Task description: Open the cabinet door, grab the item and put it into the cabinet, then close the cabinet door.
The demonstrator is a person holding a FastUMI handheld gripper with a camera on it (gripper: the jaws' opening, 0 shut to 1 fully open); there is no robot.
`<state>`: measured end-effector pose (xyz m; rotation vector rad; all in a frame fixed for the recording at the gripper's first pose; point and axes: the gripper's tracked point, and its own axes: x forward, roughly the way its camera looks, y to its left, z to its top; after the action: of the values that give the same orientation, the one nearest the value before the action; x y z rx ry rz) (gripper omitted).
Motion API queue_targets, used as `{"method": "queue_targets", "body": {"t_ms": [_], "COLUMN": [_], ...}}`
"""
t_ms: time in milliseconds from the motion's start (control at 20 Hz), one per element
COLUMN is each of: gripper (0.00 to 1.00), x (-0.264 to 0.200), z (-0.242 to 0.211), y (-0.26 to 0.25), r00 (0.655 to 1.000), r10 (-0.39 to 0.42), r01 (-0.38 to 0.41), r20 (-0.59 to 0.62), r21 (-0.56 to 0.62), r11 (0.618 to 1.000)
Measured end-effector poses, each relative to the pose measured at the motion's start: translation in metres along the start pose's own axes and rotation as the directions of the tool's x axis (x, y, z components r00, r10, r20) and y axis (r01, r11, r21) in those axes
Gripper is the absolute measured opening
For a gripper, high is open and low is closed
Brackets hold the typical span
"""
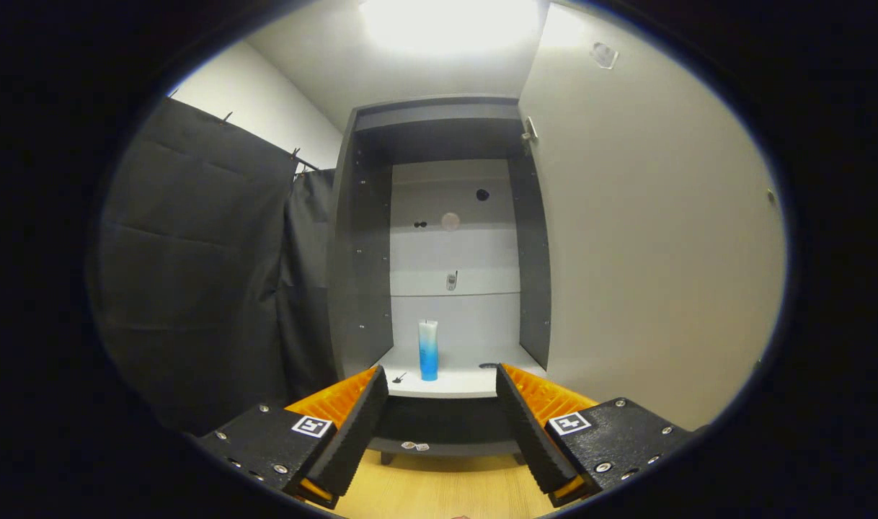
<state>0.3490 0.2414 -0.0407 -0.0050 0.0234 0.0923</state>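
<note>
**Hand-held gripper wide open, empty, facing open cabinet**

Hand-held gripper point(442, 422) has its fingers spread wide, nothing between them, touching nothing. It is held back from the tall dark-grey cabinet point(360, 274), above the light wooden floor point(439, 490).

Large pale cabinet door point(648, 252) is swung fully open to the right, with a metal hinge point(529, 131) at its top inner corner.

Slim upright blue-and-white gradient bottle point(428, 350) stands on the white bottom shelf point(453, 382) inside the cabinet, beyond the fingers and roughly centred between them, closer to the left wall. Small dark object on the shelf just left of the bottle, too small to identify.

Pale back panel point(453, 252) has a few holes. Black cloth point(201, 274) hangs left of the cabinet.
</note>
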Motion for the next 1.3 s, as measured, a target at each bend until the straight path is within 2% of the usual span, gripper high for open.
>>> {"method": "queue_targets", "body": {"t_ms": [350, 600, 850, 1000, 1150, 1300], "gripper": [0.93, 0.93, 0.93, 0.91, 0.93, 0.93], "x": [-0.058, -0.101, -0.143, -0.170, -0.186, -0.198], "z": [-0.033, -0.037, -0.020, -0.002, 0.010, 0.023], "y": [-0.020, -0.046, -0.104, -0.118, -0.165, -0.194], "r00": [0.999, 0.999, 0.992, 0.994, 0.977, 0.961], "r10": [0.003, -0.024, -0.129, -0.110, -0.213, -0.275], "r01": [-0.004, 0.023, 0.128, 0.110, 0.213, 0.275], "r20": [-0.035, -0.030, -0.010, -0.004, 0.010, 0.012], "r21": [-0.031, -0.036, -0.047, -0.005, -0.075, -0.073], "r11": [1.000, 0.999, 0.991, 0.994, 0.974, 0.959]}}
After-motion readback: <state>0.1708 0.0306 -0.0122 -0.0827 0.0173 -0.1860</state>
